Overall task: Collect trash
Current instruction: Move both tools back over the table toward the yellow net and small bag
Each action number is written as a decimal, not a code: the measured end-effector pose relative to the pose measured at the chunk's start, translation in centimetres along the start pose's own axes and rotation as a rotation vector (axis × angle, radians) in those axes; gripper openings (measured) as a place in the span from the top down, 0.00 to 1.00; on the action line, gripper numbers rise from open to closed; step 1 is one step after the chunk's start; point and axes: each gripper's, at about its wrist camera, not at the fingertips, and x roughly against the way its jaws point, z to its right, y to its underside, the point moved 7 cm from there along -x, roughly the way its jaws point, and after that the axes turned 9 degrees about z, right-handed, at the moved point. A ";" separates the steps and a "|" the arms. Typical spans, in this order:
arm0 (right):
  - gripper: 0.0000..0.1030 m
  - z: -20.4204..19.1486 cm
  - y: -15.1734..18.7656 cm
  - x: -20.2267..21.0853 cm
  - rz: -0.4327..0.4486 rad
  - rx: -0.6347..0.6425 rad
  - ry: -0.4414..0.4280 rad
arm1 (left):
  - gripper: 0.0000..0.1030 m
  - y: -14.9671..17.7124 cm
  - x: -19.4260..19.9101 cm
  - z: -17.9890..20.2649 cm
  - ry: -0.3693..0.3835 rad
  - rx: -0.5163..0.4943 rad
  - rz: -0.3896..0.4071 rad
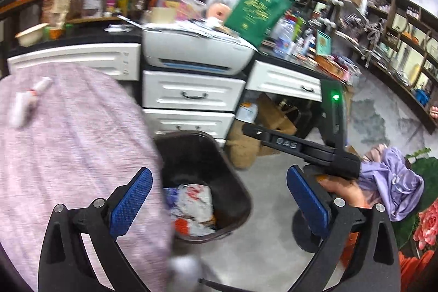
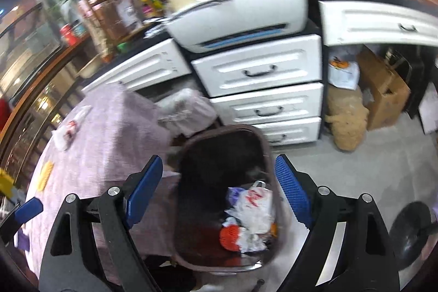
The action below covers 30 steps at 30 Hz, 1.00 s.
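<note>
A dark brown trash bin [image 1: 235, 177] stands on the floor beside the table and holds crumpled wrappers [image 1: 191, 210]. In the right wrist view the bin [image 2: 189, 155] sits right between my fingers, with the wrappers [image 2: 251, 210] inside. My left gripper [image 1: 219, 199] is open and empty above the bin. My right gripper [image 2: 219, 190] is open and empty over the bin; it also shows in the left wrist view [image 1: 287, 141]. A white wrapper [image 1: 27, 100] lies on the table's lilac cloth [image 1: 68, 155]. In the right wrist view, a white wrapper [image 2: 68, 130] and a yellow scrap [image 2: 45, 175] lie on the cloth.
White drawers [image 1: 191, 95] and a printer [image 1: 197, 51] stand behind the bin. A green bag [image 1: 257, 10] and clutter sit on the black counter. A cardboard box [image 2: 383, 89] and a plush toy [image 2: 347, 122] lie under the desk. A black chair base [image 2: 410, 231] is at right.
</note>
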 end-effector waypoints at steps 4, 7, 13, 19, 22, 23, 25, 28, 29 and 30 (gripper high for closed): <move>0.18 -4.4 -0.2 -0.6 -0.016 0.050 -0.073 | 0.05 -0.3 2.1 -3.8 -0.091 -0.001 0.021; 0.17 -8.1 0.1 -1.1 -0.028 0.100 -0.123 | 0.05 -0.2 3.6 -6.9 -0.149 0.019 0.031; 0.16 -14.3 0.8 -2.0 -0.055 0.184 -0.207 | 0.05 0.3 6.8 -12.8 -0.279 0.048 0.042; 0.15 -20.0 1.2 -2.9 -0.076 0.267 -0.275 | 0.05 0.9 9.8 -18.4 -0.403 0.090 0.059; 0.15 -22.9 1.7 -3.4 -0.095 0.309 -0.312 | 0.05 1.1 11.1 -20.8 -0.475 0.102 0.059; 0.15 -23.7 1.9 -3.6 -0.102 0.319 -0.322 | 0.05 1.1 11.6 -21.7 -0.499 0.102 0.056; 0.15 -24.9 2.2 -4.0 -0.114 0.332 -0.336 | 0.05 1.2 12.3 -23.0 -0.532 0.101 0.048; 0.15 -27.0 2.6 -4.6 -0.132 0.349 -0.356 | 0.05 1.3 13.4 -25.6 -0.580 0.116 0.030; 0.15 -27.5 2.7 -4.8 -0.133 0.352 -0.359 | 0.05 1.2 13.7 -26.5 -0.593 0.125 0.030; 0.15 -27.9 2.7 -4.8 -0.135 0.356 -0.361 | 0.05 1.2 14.1 -27.4 -0.604 0.134 0.034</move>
